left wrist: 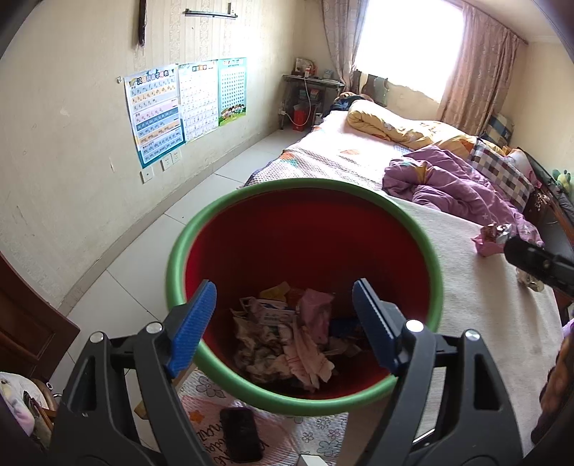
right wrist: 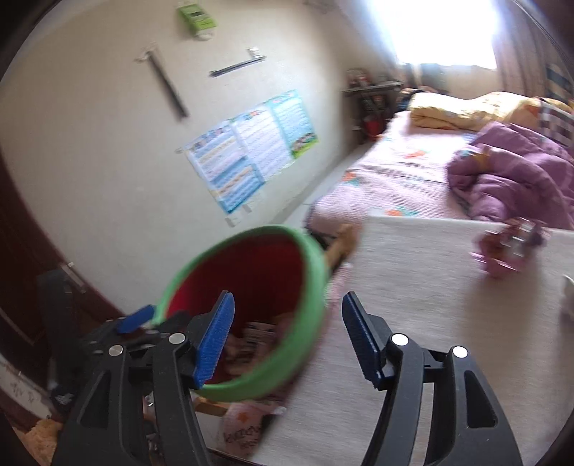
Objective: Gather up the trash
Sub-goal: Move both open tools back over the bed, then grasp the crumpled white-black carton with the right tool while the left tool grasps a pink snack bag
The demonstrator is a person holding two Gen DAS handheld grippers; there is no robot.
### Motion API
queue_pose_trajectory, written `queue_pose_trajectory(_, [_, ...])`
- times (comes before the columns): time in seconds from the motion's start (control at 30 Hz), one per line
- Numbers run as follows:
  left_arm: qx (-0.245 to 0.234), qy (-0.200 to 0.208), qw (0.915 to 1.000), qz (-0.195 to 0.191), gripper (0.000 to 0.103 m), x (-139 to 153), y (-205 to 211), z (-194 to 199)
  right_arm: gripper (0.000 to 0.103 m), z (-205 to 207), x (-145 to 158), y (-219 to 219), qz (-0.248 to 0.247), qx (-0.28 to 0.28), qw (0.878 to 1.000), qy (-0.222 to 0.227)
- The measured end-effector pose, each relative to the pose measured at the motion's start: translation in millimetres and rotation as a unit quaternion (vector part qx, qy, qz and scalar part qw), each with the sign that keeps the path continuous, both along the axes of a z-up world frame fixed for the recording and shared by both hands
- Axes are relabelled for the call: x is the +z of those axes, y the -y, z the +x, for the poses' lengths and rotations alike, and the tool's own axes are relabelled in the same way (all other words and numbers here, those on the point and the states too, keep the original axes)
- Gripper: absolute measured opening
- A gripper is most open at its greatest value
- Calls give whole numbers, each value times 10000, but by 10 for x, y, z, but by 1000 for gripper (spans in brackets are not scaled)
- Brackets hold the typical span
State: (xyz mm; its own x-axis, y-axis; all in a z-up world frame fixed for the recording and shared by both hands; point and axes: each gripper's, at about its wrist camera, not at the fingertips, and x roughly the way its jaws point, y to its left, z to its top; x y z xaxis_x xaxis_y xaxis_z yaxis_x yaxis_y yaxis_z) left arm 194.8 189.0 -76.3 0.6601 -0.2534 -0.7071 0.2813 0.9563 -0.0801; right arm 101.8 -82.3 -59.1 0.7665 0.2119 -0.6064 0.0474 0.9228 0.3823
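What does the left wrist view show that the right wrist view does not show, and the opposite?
Only the left wrist view: a black phone on the floor mat, and the trash in the bin seen sharply.

Only the right wrist view: a green box high on the wall, and a blue pad of the left claw beside the bin rim.

Both: the red bin with its green rim, the wall posters, the purple quilt, and a pink wrapper on the bed.

A lived-in home bedroom: a bed (left wrist: 344,157) with rumpled purple quilt (left wrist: 452,186) and yellow duvet (left wrist: 387,118), children's learning charts (left wrist: 179,107) taped to the wall, pink curtains (left wrist: 477,71) framing a bright window (left wrist: 409,39), tiled floor (left wrist: 143,251).
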Motion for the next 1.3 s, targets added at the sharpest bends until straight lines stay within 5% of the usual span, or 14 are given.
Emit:
queue_pose_trajectory(0.17, [-173, 152, 9997, 61, 77, 79, 264, -136, 65, -372, -160, 1114, -572, -1650, 9844, -233])
queue_pose_trajectory(0.33, [-592, 167, 9981, 80, 80, 115, 732, -230, 67, -547, -425, 2070, -284, -2485, 9654, -740])
queue_pose_trajectory(0.57, [-1524, -246, 9879, -164, 84, 68, 1678, -174, 70, -453, -766, 2513, 497, -2137, 9704, -1012])
queue_pose_trajectory(0.6, [-1645, -272, 9859, -167, 84, 70, 1844, -140, 62, -470, -764, 2540, 572, -2062, 9719, -976])
queue_pose_trajectory(0.63, [-1739, -287, 9842, -169, 84, 72, 1973, -110, 42, -470, -789, 2562, 663, -1924, 9740, -996])
queue_pose_trajectory(0.7, [-1946, -302, 9803, -182, 85, 90, 2262, -42, 25, -462, -773, 2562, 755, -1747, 9760, -1054])
queue_pose_trajectory(1.0, [-2601, -691, 9627, 294, 87, -182, 3436, 333, 17, -618, -730, 2551, 1088, -1260, 9830, -781])
queue_pose_trajectory(1.07, [-2620, -883, 9597, 501, 79, -340, 3558, 386, 17, -685, -654, 2547, 1115, -1188, 9842, -689])
queue_pose_trajectory(1.13, [-2559, -1011, 9587, 718, 56, -480, 3612, 390, 17, -767, -585, 2541, 1141, -1141, 9850, -605])
queue_pose_trajectory(1.2, [-2565, -1018, 9587, 693, 52, -502, 3584, 358, 17, -834, -535, 2533, 1158, -1115, 9855, -547])
queue_pose_trajectory(1.23, [-2597, -974, 9584, 680, 34, -467, 3583, 338, 17, -884, -499, 2519, 1176, -1097, 9857, -498])
queue_pose_trajectory(1.3, [-2654, -1014, 9568, 621, 30, -403, 3535, 286, 17, -942, -461, 2482, 1208, -1076, 9859, -435])
